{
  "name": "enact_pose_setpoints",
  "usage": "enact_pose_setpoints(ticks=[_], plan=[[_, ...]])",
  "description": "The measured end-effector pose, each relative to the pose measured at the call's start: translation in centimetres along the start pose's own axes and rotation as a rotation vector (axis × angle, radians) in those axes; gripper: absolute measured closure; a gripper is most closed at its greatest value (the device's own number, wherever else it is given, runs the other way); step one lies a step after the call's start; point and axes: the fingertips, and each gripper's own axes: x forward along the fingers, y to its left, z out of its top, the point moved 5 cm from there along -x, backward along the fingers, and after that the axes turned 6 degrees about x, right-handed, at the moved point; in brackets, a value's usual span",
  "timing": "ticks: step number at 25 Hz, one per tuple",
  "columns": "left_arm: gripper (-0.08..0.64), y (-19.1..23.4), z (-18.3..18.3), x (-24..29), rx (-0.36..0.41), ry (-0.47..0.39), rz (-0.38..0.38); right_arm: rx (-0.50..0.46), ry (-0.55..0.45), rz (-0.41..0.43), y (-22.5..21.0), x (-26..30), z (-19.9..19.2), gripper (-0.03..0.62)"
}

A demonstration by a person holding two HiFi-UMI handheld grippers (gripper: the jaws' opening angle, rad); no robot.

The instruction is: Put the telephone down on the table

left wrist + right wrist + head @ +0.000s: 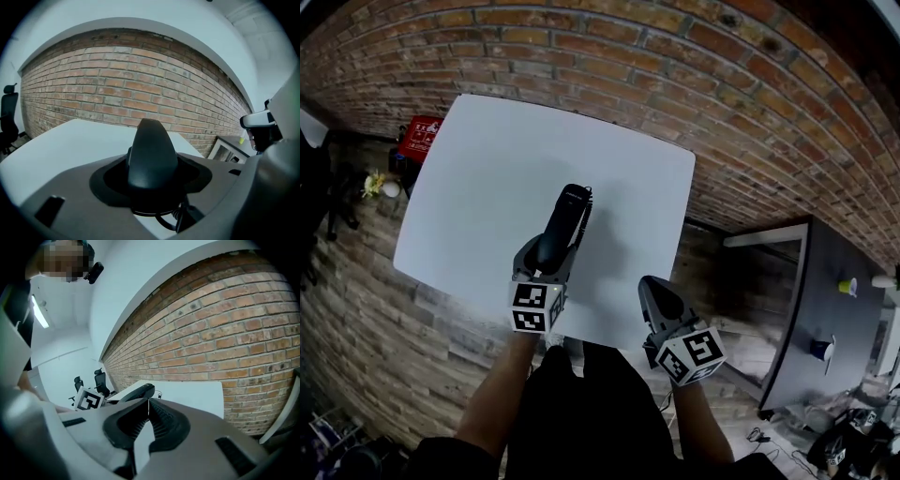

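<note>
fig.: l. gripper (547,255) clamps black plastic telephone handset (570,211) above white rectangular table (478,159); not yet set down. r. gripper (650,285) jaws together, empty. left to do: lower, release.

Red-brown brick wall (675,56) runs along the far side, right behind a plain white table (469,187). The floor (366,319) looks like brownish planks. There's a dark desk (825,319) off to the right and a red box (420,138) by the table's far left corner. Black office chairs (99,379) sit further left, under a white ceiling (122,282) with a strip light (40,312).
</note>
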Motion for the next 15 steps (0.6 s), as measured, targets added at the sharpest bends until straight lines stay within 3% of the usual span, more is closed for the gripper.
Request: enact_pose_setpoints(ticks=[15], plan=[[0.284,3.9,-4.8,5.0,-0.011,0.155,0.154,0.009,0.087,0.023,-3.1,2.6,-1.2,0.571]])
